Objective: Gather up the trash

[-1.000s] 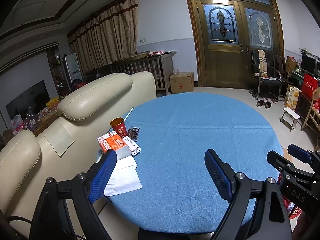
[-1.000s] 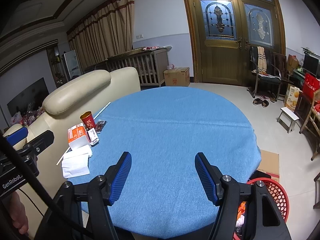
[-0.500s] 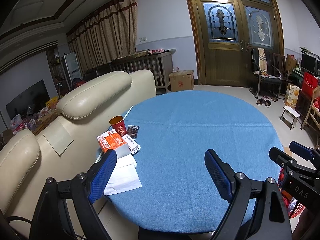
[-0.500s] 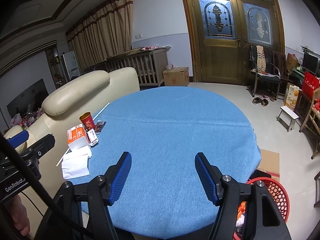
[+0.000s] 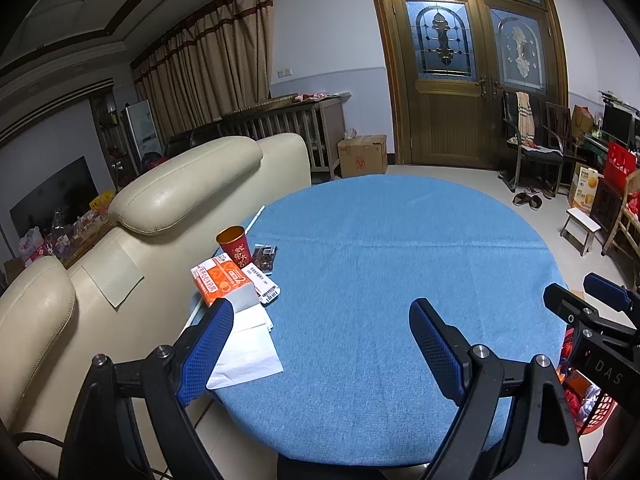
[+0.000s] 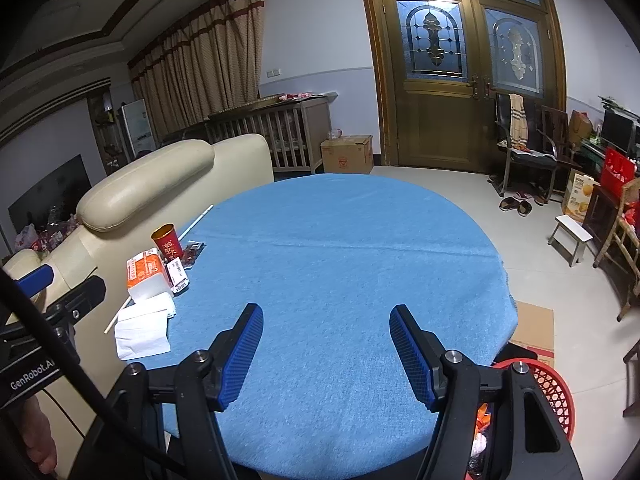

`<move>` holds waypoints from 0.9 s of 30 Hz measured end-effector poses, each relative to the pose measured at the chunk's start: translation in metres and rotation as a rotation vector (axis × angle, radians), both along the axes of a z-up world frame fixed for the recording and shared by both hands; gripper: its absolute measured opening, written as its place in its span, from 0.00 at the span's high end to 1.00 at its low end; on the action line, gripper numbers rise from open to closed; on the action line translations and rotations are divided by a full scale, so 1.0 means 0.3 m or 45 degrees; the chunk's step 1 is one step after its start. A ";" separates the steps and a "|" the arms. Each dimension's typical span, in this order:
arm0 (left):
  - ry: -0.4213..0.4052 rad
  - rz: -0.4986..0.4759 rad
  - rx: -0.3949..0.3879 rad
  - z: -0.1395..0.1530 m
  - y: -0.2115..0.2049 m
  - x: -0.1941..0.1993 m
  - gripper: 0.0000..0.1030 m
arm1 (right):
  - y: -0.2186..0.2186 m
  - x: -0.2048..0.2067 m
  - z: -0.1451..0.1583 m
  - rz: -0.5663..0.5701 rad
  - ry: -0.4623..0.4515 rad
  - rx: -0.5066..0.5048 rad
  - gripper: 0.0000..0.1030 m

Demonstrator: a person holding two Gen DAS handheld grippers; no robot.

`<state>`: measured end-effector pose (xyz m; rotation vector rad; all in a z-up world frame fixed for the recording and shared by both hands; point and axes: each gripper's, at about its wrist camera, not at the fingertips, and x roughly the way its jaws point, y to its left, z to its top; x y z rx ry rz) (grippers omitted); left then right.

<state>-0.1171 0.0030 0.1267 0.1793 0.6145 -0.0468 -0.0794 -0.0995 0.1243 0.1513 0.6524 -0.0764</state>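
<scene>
Trash sits at the blue table's [image 5: 400, 280] left edge — an upright red cup [image 5: 235, 245], an orange box [image 5: 222, 280] with its long axis running toward the sofa [image 5: 168, 200], and white paper [image 5: 248, 344]. Left gripper [image 5: 320, 344] gapes wide, right gripper [image 6: 326, 350] narrower — both hold nothing.
</scene>
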 end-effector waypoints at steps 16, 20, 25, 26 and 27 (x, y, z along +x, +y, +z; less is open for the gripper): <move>0.064 0.006 -0.006 -0.057 0.012 0.054 0.13 | 0.009 0.054 -0.046 -0.006 0.043 -0.009 0.33; 0.071 0.006 -0.004 -0.066 0.011 0.057 0.13 | 0.010 0.061 -0.059 -0.003 0.057 -0.010 0.33; 0.071 0.002 -0.002 -0.068 0.006 0.055 0.13 | 0.011 0.065 -0.064 0.001 0.066 -0.011 0.33; 0.072 0.003 -0.003 -0.069 0.006 0.056 0.13 | 0.009 0.066 -0.064 0.001 0.068 -0.011 0.33; 0.073 0.003 -0.001 -0.071 0.004 0.057 0.13 | 0.009 0.067 -0.066 0.002 0.070 -0.010 0.33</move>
